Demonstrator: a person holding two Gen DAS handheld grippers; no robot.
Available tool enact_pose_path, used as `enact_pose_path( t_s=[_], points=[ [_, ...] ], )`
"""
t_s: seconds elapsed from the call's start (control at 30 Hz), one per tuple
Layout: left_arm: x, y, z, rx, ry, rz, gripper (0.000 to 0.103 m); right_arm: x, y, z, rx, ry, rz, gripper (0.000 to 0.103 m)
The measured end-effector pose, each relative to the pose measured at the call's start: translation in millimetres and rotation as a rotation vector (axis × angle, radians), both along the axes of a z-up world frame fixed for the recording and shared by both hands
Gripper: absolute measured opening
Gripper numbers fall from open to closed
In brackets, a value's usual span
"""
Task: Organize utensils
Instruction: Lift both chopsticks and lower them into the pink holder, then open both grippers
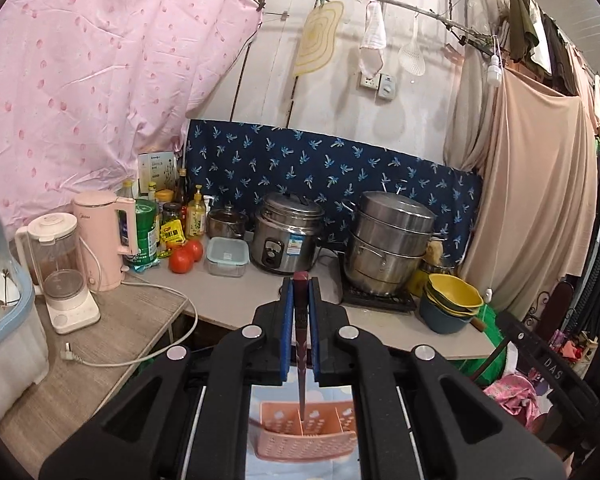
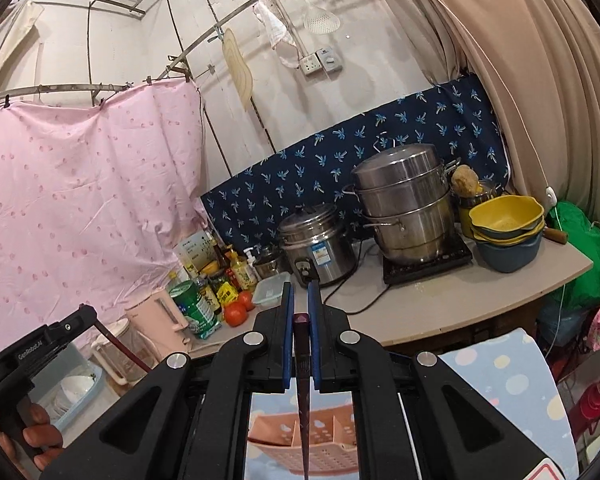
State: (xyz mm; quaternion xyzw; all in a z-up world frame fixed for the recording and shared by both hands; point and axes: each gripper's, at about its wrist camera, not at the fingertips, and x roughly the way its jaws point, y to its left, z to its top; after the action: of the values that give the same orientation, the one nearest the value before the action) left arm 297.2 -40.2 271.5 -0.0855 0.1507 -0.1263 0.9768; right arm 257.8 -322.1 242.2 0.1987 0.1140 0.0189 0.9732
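Note:
My left gripper (image 1: 301, 292) is shut on a dark red chopstick (image 1: 301, 340) that stands upright between its blue pads. Its tip hangs over a pink perforated utensil holder (image 1: 308, 434) with several compartments, seen below the jaws. My right gripper (image 2: 300, 292) is likewise shut on a second dark red chopstick (image 2: 303, 392), which points down over the same pink holder (image 2: 328, 440). The holder lies on a pale blue spotted cloth (image 2: 500, 380). In the right wrist view the left gripper (image 2: 40, 346) shows at the lower left, held by a hand (image 2: 36, 440).
A counter (image 1: 236, 300) carries a rice cooker (image 1: 286, 236), a stacked steel steamer (image 1: 392, 240) on a hob, stacked bowls (image 1: 452, 300), tomatoes (image 1: 184, 258), bottles, a pink kettle (image 1: 104, 240) and a blender (image 1: 62, 272). A dish bin (image 1: 4, 320) is at the left. Curtains hang on both sides.

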Motion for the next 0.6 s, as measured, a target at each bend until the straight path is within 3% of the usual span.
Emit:
enact_pose_path(
  t_s=[0.2,0.6],
  points=[
    [31,-5,-24,0.020,0.042,0.014,0.007,39,2,-10,-0.003,0.018,-0.002,0.007],
    [70,-12,-91,0.049,0.167,0.003,0.007,77,17,-102,-0.027,0.217,0.057,0.007]
  ],
)
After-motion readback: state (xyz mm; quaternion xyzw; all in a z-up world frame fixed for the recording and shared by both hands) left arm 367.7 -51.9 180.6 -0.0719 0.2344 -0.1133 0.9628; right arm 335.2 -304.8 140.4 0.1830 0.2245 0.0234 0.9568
